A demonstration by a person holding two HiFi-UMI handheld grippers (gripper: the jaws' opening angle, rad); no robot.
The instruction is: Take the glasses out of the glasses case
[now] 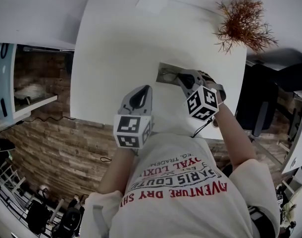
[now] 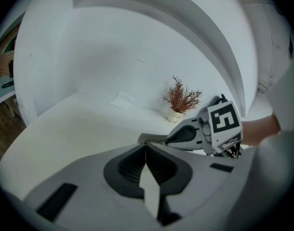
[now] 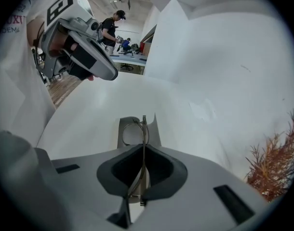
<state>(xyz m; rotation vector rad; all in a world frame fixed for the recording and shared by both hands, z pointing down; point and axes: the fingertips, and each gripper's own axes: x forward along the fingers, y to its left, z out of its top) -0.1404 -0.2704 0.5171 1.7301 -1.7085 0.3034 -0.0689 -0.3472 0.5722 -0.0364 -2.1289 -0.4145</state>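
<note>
Printed shirt [image 1: 180, 192] lowest in the head view, with both tools above it over the white table [image 1: 116, 48]. Left gripper [image 1: 143, 90] near the frame centre, clenched on nothing, jaws meeting at the tips, apart from the case. Right gripper [image 1: 180, 79] just right of centre, grasping the thin wire glasses [image 3: 143, 131] between its jaws. Grey glasses case [image 1: 165, 73] on the table, directly at the jaw tips. Dried reddish plant [image 1: 242, 21] in the upper right corner.

A dried reddish plant [image 1: 242, 21] stands at the white table's [image 1: 116, 58] far corner.
</note>
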